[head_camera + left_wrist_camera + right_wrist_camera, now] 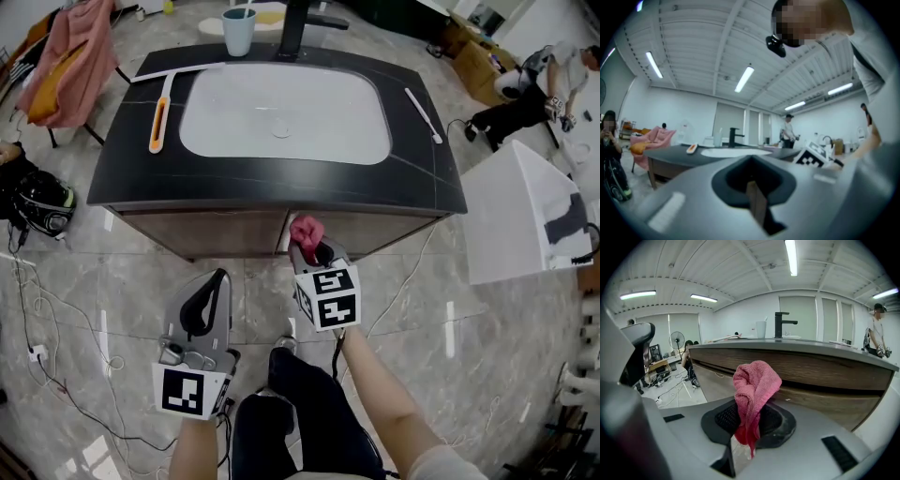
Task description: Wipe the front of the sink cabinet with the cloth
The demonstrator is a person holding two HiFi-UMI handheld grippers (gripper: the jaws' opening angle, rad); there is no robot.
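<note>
— While right gripper (pixel 315 251) is clamped on the pink cloth (pixel 755 383), cloth sits just before the cabinet front (pixel 820 373), contact unclear; left gripper (pixel 208 305) closed, empty, hanging back.
— So approach step, I'd say. Next: press on, sweep sideways.

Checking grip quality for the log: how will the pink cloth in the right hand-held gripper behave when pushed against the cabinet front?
Probably floppy: the pink cloth stands bunched and folded above the right hand-held gripper, so it should squash against the cabinet front. Likely light; its looped pile may drag rather than slide.
</note>
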